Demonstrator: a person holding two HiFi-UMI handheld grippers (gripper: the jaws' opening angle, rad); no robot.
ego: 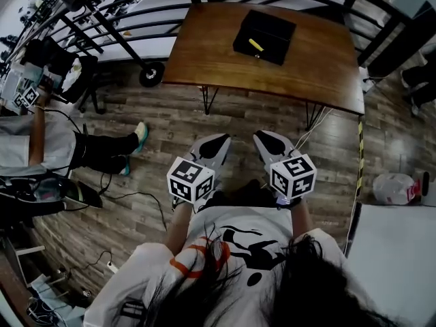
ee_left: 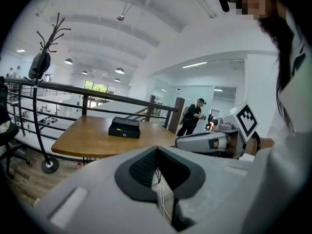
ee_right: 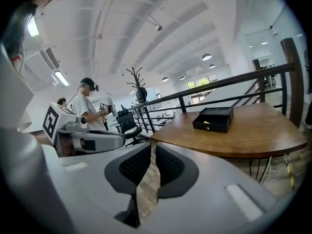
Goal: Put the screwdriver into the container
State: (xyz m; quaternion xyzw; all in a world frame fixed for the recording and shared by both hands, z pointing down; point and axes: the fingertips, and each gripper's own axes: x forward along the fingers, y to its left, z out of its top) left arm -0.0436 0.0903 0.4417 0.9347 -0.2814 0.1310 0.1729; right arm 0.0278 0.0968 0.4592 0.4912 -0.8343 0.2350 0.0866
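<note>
The wooden table point(ego: 320, 60) stands at twelve o'clock from me, well apart, with bare floor between it and my claws. I hold both claws low and close to my body, side by side, pointing toward it. My left claw point(ego: 219, 140), at about eleven o'clock, has its pads pressed together on nothing. My right claw point(ego: 267, 136), at about one o'clock, shows only a thin slit between its pads, also with nothing in it.

The black container point(ego: 265, 37) sits open on the table, a little toward one o'clock. Inside it lies a small yellow thing point(ego: 255, 44). I take that for the screwdriver, though it is too small to be certain. If so, the job looks finished: the tool is in the box and nothing is left to carry.
</note>
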